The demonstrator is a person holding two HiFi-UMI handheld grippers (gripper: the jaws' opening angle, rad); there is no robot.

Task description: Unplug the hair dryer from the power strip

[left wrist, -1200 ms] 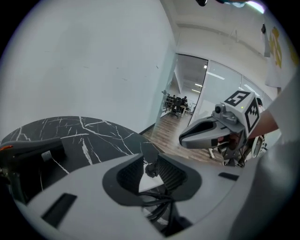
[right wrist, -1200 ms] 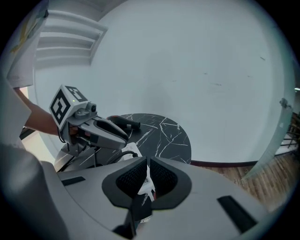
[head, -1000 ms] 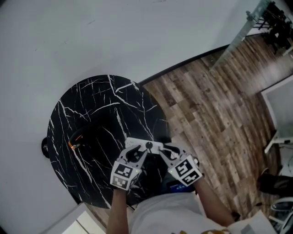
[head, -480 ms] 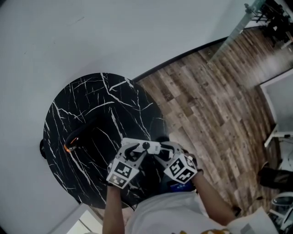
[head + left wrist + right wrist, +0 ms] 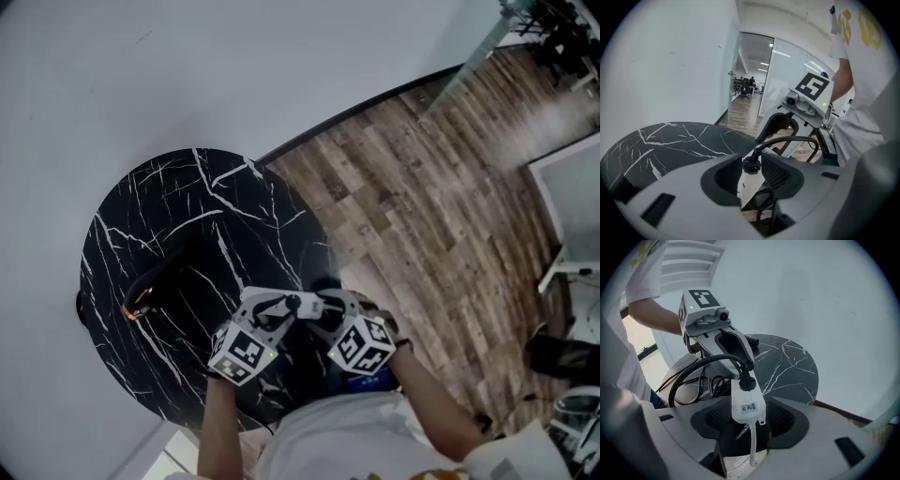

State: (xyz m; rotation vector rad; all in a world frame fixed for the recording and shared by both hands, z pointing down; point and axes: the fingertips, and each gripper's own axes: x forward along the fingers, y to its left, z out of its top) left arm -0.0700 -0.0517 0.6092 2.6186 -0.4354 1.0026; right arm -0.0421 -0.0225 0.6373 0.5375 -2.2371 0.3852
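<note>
A white power strip (image 5: 272, 300) lies near the front edge of the black marble table (image 5: 187, 206). A black plug (image 5: 747, 382) sits in the strip, and its cord (image 5: 703, 364) loops off to the left. The black hair dryer (image 5: 155, 281) lies on the table's left, glowing orange at its mouth. My left gripper (image 5: 752, 176) stands open around one end of the strip (image 5: 749, 185), with a dark gap at its left pad. My right gripper (image 5: 747, 420) faces it from the other end. Its jaws are opening, and the strip (image 5: 747, 406) is between them with a gap on each side.
The round table stands against a pale wall, with wood flooring (image 5: 422, 187) to its right. A thin white cable (image 5: 752, 446) hangs from the strip's near end. More black cord (image 5: 693, 390) coils at the table edge by the person's white shirt.
Both grippers have stayed at the strip's two ends. The right one has sunk slightly toward the table. The whole head view has drifted left.
</note>
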